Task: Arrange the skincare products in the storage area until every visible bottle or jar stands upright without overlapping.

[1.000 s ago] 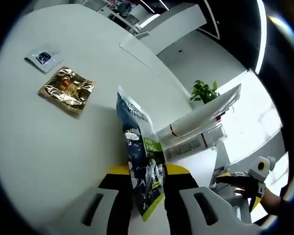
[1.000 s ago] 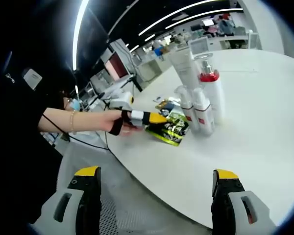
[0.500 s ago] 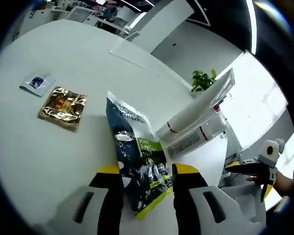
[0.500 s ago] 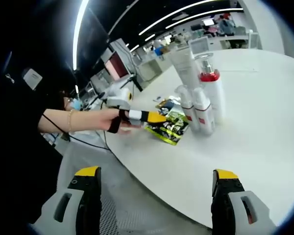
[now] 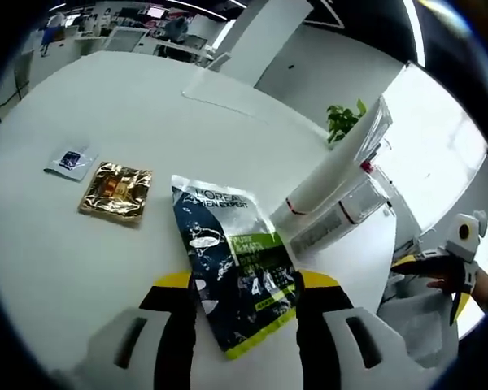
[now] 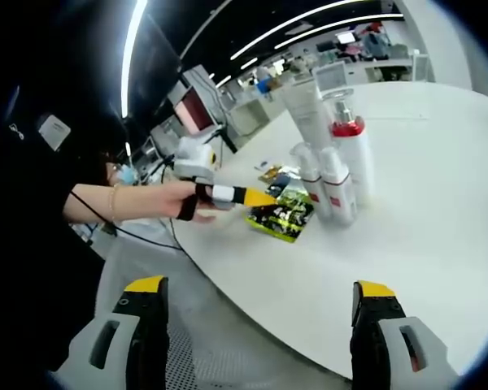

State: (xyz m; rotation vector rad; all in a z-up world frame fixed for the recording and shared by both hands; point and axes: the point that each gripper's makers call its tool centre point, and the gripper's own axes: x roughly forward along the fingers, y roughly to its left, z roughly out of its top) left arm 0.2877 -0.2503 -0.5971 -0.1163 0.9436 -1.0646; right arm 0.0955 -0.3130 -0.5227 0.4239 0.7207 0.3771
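Observation:
A dark and green sachet lies flat on the white table between the spread jaws of my left gripper, which is open. In the right gripper view that same left gripper, held by a hand, hovers at the edge of the sachet. Beside the sachet stands a group of upright products: a tall white tube, a pump bottle with a red collar and two small white bottles. My right gripper is open, off the table's edge, with nothing between its jaws.
A gold sachet and a small blue-and-white sachet lie flat to the left of the dark one. The white tube and bottles rise on its right. A potted plant stands beyond. The table's curved edge runs close to my right gripper.
My left gripper's jaws have spread apart. The dark sachet went from standing on edge between them to lying flat on the table. The right gripper has not moved.

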